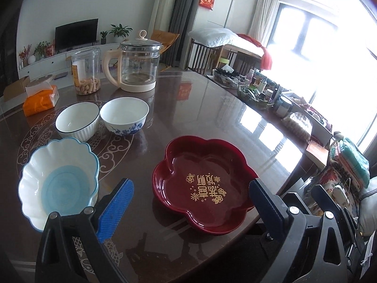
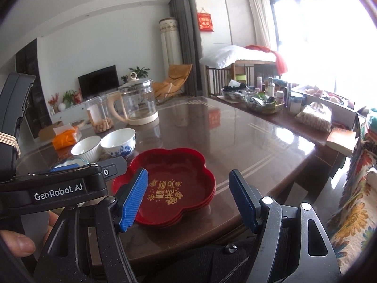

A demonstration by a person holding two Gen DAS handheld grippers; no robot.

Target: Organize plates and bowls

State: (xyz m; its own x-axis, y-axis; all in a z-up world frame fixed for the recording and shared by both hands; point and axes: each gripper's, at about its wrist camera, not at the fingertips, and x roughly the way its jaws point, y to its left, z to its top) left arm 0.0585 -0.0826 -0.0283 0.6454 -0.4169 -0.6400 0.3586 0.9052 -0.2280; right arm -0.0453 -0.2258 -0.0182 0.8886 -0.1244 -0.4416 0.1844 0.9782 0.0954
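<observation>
A: Glossy brown counter [image 1: 200, 108], bright window behind. Stacked red plates [image 1: 205, 184] near its edge, three bowls [image 1: 77, 120] beside them.

B: Left hand-held gripper [image 1: 190, 202] spread wide, empty, tilted down over the plates. Right hand-held gripper [image 2: 188, 200] also open, holding nothing.

A: The scalloped bowl [image 2: 70, 163] is mostly hidden from the right wrist.

The left gripper [image 1: 192, 189] tilts downward with its blue pads [image 1: 115, 208] spread wide and nothing between them, while the right gripper [image 2: 188, 199], just beside and behind it, also stands apart and empty, a thumb [image 2: 17, 241] showing at its lower left.
</observation>
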